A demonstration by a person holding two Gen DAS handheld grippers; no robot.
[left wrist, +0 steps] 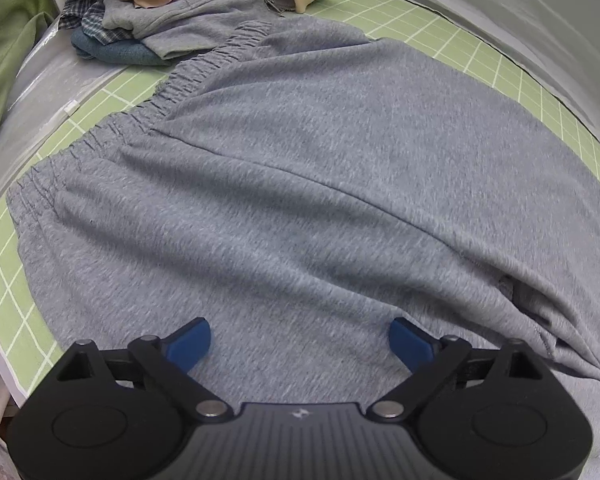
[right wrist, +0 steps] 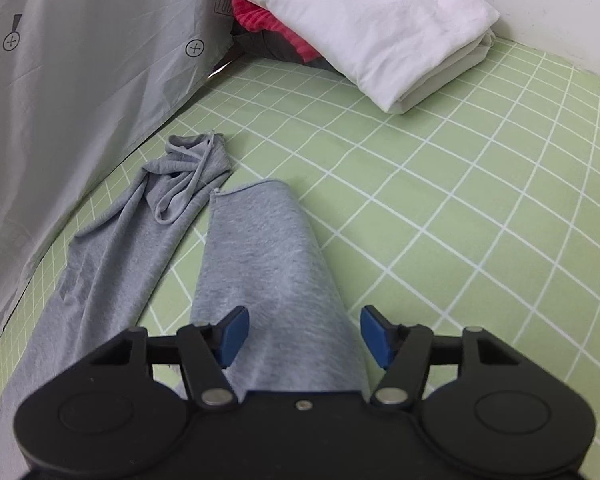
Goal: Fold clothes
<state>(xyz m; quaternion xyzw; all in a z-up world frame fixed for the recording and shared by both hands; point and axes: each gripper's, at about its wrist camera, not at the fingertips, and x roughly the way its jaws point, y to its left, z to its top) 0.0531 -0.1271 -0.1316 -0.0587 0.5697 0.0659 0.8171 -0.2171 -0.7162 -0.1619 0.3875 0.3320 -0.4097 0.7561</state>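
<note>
- The left gripper (left wrist: 300, 344) has its jaws spread wide, blue pads (left wrist: 192, 344) well apart with nothing clamped; only flat cloth lies under the gap.
- The right gripper (right wrist: 304, 338) has its jaws partly open, straddling a trouser leg. The pads (right wrist: 234, 336) stand clear of the fabric edges, so nothing is gripped.
- Both grippers tilt steeply down toward the work surface, bodies filling the bottom of each view. No hand or sleeve shows.
- The grey sweatpants (left wrist: 320, 184) lie spread across the green grid mat (left wrist: 460, 36), filling the middle of the left view. The gathered elastic waistband (left wrist: 168, 92) runs from centre-left up toward the top centre.
- In the right view the nearer leg (right wrist: 264, 256) runs up from the bottom centre to its hem (right wrist: 248, 190) at mid-frame. The other leg (right wrist: 112, 256) lies beside it to the left, its end bunched and twisted.
- No containers appear. A heap of unfolded clothes (left wrist: 188, 12) sits in the upper left of the left view: grey, beige, checked and blue pieces overlapping.
- A folded white cloth (right wrist: 360, 28) rests in the upper right of the right view, over red and dark items mostly hidden beneath it.
- A grey sheet (right wrist: 80, 80) with printed cross marks borders the mat.
- The sweatpants' lower right edge is cut off by the frame.
</note>
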